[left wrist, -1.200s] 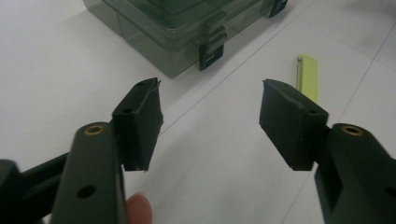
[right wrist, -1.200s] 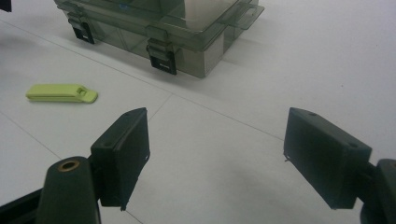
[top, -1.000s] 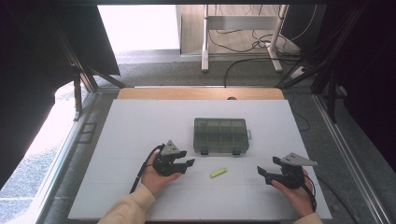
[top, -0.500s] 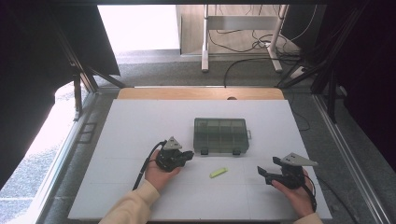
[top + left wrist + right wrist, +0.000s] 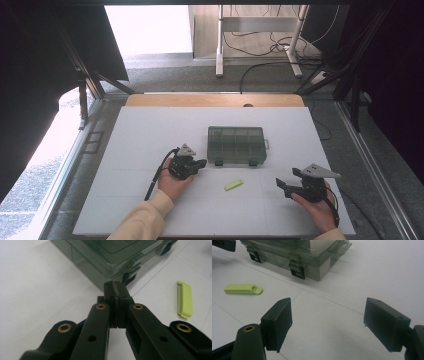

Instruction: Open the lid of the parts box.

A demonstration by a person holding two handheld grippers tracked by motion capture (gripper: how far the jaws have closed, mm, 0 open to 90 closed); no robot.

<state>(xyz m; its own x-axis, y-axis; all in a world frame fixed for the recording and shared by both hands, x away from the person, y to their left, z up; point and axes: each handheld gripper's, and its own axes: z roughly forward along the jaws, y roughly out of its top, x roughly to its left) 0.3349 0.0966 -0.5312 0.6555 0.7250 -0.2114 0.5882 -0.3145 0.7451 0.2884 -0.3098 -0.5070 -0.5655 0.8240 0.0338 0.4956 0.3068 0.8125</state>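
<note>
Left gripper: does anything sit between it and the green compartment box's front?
Nothing visible does. The left gripper, jaws shut and empty, points at the box across bare white table; the lime clip lies off to the side.

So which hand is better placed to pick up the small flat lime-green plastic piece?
Probably right: the right gripper stands open, facing the lime-green piece. The left gripper is shut, pointing at the box.

One organizer box [image 5: 236,145], one green clip [image 5: 234,185]
</note>
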